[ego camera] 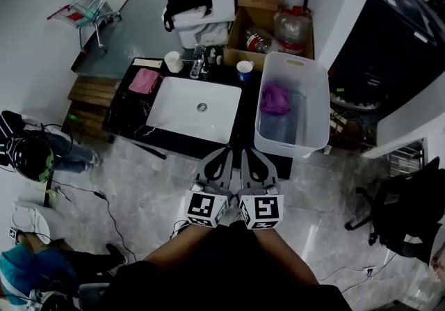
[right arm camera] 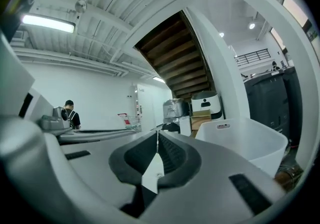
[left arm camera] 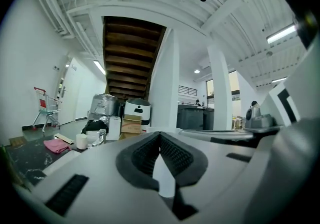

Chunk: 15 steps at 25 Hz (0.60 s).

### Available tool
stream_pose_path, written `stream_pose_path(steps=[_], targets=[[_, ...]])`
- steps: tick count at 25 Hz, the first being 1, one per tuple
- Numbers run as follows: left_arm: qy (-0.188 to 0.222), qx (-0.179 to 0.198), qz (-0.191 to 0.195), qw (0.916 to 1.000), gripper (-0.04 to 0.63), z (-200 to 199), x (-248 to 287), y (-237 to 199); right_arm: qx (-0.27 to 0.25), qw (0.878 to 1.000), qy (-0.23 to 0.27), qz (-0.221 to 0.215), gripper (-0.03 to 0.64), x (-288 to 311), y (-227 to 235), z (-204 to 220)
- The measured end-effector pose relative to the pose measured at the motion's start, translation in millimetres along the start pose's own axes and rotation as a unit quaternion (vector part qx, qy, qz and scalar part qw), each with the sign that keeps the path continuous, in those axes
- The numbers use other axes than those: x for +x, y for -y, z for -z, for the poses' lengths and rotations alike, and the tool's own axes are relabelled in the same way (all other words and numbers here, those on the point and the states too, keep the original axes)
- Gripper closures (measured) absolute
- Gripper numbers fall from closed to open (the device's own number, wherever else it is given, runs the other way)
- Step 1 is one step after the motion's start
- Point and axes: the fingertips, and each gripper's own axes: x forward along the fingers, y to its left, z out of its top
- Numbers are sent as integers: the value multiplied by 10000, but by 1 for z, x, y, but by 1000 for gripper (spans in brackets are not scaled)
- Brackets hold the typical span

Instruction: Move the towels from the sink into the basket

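Observation:
A white sink (ego camera: 182, 116) is set in a black counter (ego camera: 126, 104), and its basin holds no towel. A pink towel (ego camera: 144, 81) lies on the counter left of the sink, also seen in the left gripper view as the pink towel (left arm camera: 56, 146). A purple towel (ego camera: 275, 99) lies inside the white basket (ego camera: 316, 111) to the sink's right. My left gripper (ego camera: 223, 152) and right gripper (ego camera: 249, 152) are side by side in front of the counter, both shut and empty. The left gripper (left arm camera: 160, 136) and the right gripper (right arm camera: 157, 135) show jaw tips that meet. The basket (right arm camera: 245, 140) is to the right of the right gripper.
Two cups (ego camera: 174, 61) (ego camera: 244, 70) and a faucet (ego camera: 199, 66) stand behind the sink. A cardboard box (ego camera: 259, 24) with bottles sits beyond. A shopping cart (ego camera: 87, 5) is far left, people sit at left, and an office chair (ego camera: 403, 212) is at right. Cables lie on the floor.

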Motion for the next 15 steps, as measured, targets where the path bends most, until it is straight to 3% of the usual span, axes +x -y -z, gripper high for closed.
stream_pose_path(steps=[6,15], targets=[[-4,-88,-561,9984,583,-1,-28,-59,-301,9980,-32,-549,594,37,-59,-1],[25,-288,-1153,9929,583,5,-86,-191,-737,9910,-216,-1098,594,111,-186,20]])
